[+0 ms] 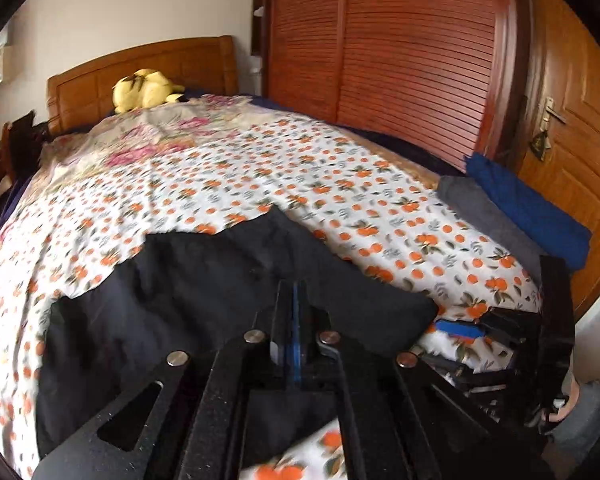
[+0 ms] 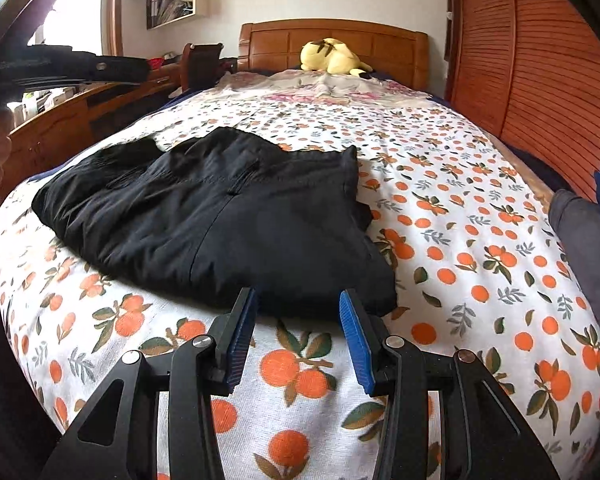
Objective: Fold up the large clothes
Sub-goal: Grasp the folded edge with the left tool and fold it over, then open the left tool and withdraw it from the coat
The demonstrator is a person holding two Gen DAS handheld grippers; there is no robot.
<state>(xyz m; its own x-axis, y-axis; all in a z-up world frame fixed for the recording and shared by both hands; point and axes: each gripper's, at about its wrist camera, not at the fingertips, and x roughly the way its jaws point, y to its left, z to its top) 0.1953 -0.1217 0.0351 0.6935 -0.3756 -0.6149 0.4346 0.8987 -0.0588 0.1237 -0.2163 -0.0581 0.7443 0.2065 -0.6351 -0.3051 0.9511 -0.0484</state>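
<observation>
So my left gripper (image 1: 296, 320) has its fingers pressed together with nothing in them, right over the near edge of the black garment (image 2: 220, 216). My right gripper (image 2: 298, 336) is spread, empty, just short of that same edge. The garment sits bunched on the bed (image 2: 480, 280), looks partly folded. I'd say some tidying is left. Past it, a yellow plush (image 2: 332, 58).
</observation>
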